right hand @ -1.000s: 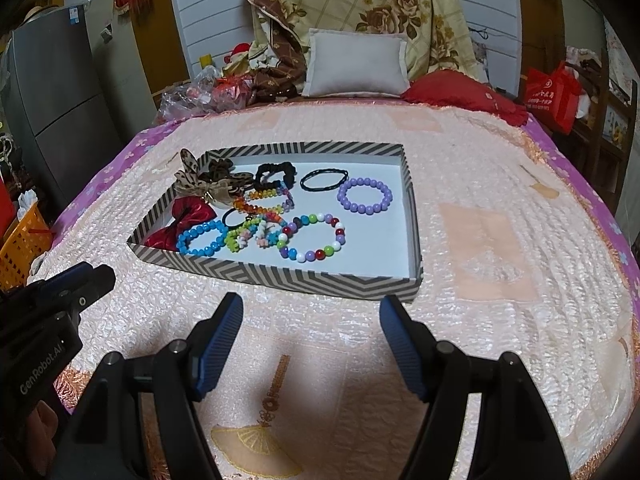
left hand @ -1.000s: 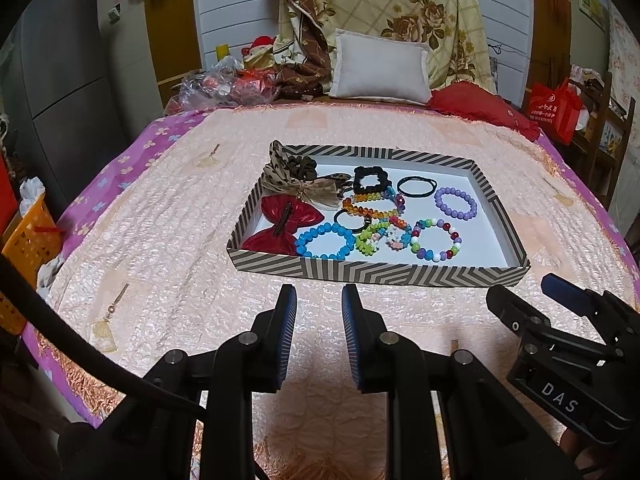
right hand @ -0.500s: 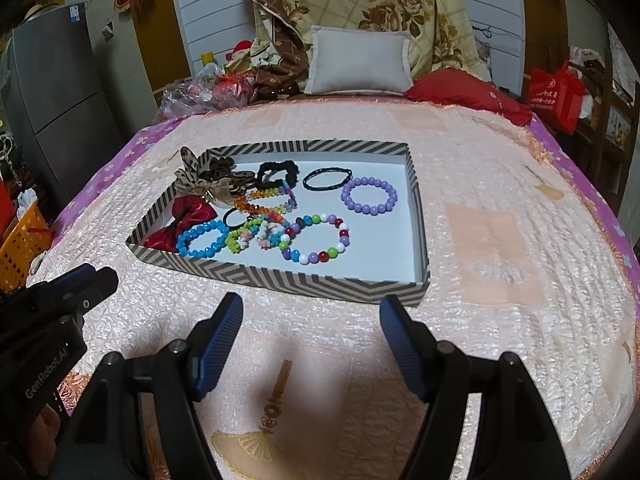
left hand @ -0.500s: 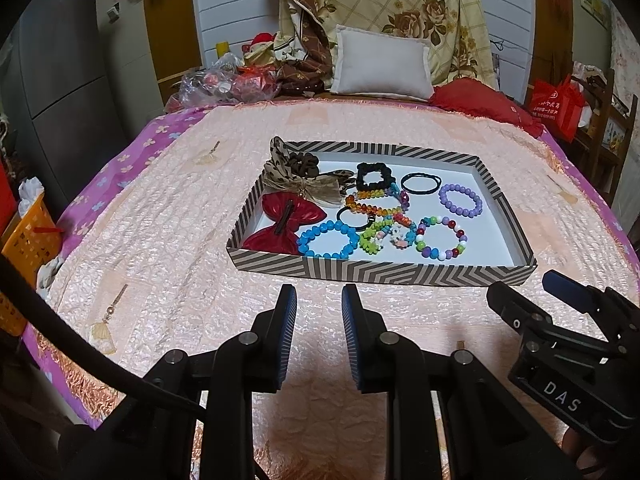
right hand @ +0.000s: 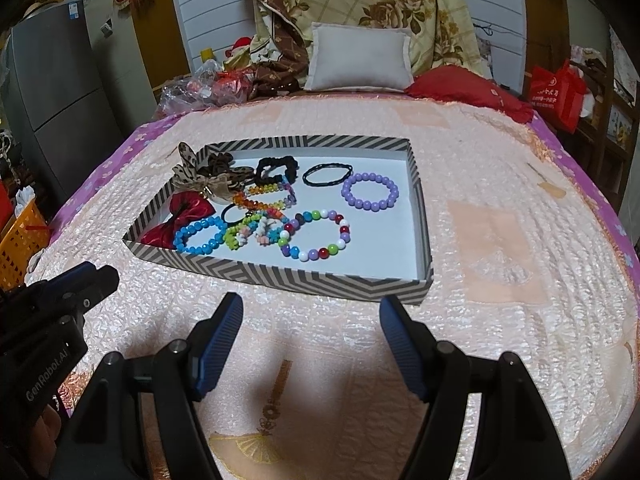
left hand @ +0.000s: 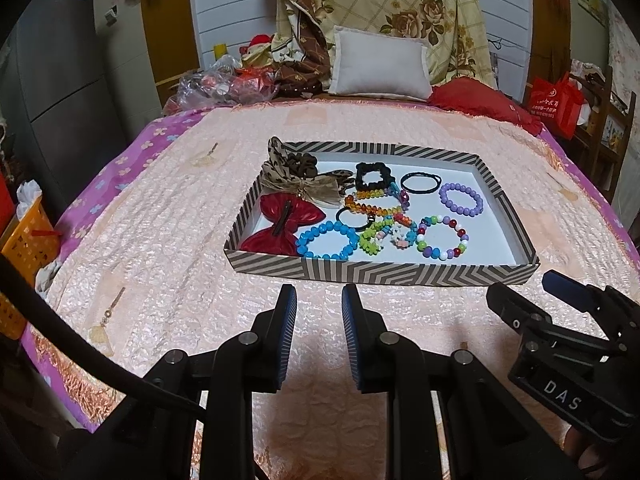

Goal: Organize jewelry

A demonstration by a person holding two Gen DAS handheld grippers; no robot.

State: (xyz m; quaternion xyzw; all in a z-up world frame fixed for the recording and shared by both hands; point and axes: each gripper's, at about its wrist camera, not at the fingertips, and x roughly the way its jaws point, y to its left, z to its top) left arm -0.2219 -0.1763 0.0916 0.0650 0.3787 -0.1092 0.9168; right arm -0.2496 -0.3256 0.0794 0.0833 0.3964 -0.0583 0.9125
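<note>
While both grippers hover short of the box with nothing between their jaws, the left wrist view shows the left gripper (left hand: 318, 300) parted only narrowly, its ribbed blue pads facing each other over the quilted peach bedspread (left hand: 160, 248), and the right gripper (left hand: 532, 292) entering from the right edge. Ahead lies the shallow cardboard tray (left hand: 380, 274), chevron-striped outside and plain white inside, resting flat on the bed so its low walls keep the loose pieces together. Jewelry crowds its left half: a glossy red bow clip (left hand: 282, 224) against the near-left corner, a faceted blue bead bracelet (left hand: 327, 240) just beside it, a leopard-print fabric bow (left hand: 296, 184) draped at the far-left wall, and a black scrunchie (left hand: 374, 176); a smooth lilac bead bracelet (left hand: 461, 199) sits apart toward the right. From the right wrist view, the right gripper (right hand: 310, 308) stands spread wide and empty just before the tray's near wall (right hand: 320, 278), while the left gripper (right hand: 96, 274) shows at the left edge. A multicoloured round-bead bracelet (right hand: 316, 236) lies nearest it, touching a tangle of green and orange bead strands (right hand: 256, 232), and a thin black hair tie (right hand: 327, 173) lies flat behind. The tray's right half is bare, probably room for sorting.
</note>
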